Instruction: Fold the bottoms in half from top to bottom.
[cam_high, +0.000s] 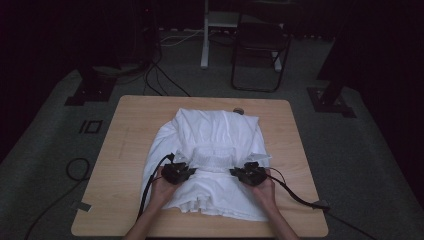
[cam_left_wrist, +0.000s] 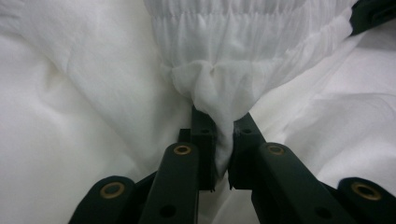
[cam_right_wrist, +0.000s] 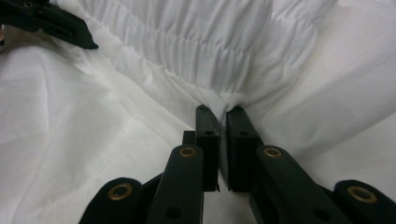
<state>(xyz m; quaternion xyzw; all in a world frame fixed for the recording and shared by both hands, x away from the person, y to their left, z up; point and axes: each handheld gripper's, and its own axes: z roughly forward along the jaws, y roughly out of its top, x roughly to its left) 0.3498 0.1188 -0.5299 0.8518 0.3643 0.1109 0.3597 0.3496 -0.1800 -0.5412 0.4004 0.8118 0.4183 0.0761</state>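
Left gripper (cam_high: 186, 171) and right gripper (cam_high: 239, 172), each pinching a bunch of the gathered band (cam_high: 214, 159) of a white garment (cam_high: 215, 130); garment spread across the middle of the wooden table (cam_high: 130, 145), chair (cam_high: 260, 45) beyond

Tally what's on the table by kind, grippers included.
White gathered-fabric garment: 1
Black hand-held gripper: 2, left and right, each pinching a bunch of the garment's smocked band
Small round grey object at the table's far edge, too small to identify: 1
Total: 4
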